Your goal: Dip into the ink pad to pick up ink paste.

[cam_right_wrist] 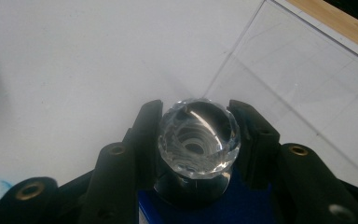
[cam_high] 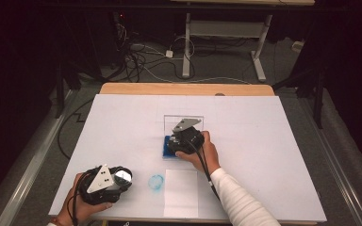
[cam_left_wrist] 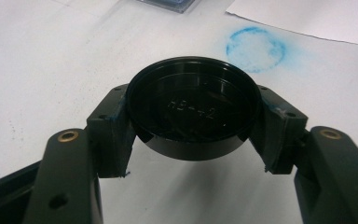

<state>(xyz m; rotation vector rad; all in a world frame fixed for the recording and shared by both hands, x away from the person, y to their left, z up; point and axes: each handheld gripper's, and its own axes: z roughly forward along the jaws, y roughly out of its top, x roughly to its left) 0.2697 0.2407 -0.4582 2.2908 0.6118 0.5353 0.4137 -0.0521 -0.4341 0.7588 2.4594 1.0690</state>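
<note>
- Right gripper (cam_right_wrist: 198,140) was clamped on the faceted clear stamp knob (cam_right_wrist: 198,142), over the blue ink pad (cam_high: 166,147); rigid, slick, best held by its sides.
- Left gripper (cam_left_wrist: 193,119) gripped the light black lid (cam_left_wrist: 193,112) by its rim, near the table's (cam_high: 264,141) front left corner.

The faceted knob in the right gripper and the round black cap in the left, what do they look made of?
Faceted knob: clear glass or acrylic, polished; cut facets glint and you see through it. Round black cap: glossy moulded plastic, probably; raised lettering, smooth sheen.
</note>
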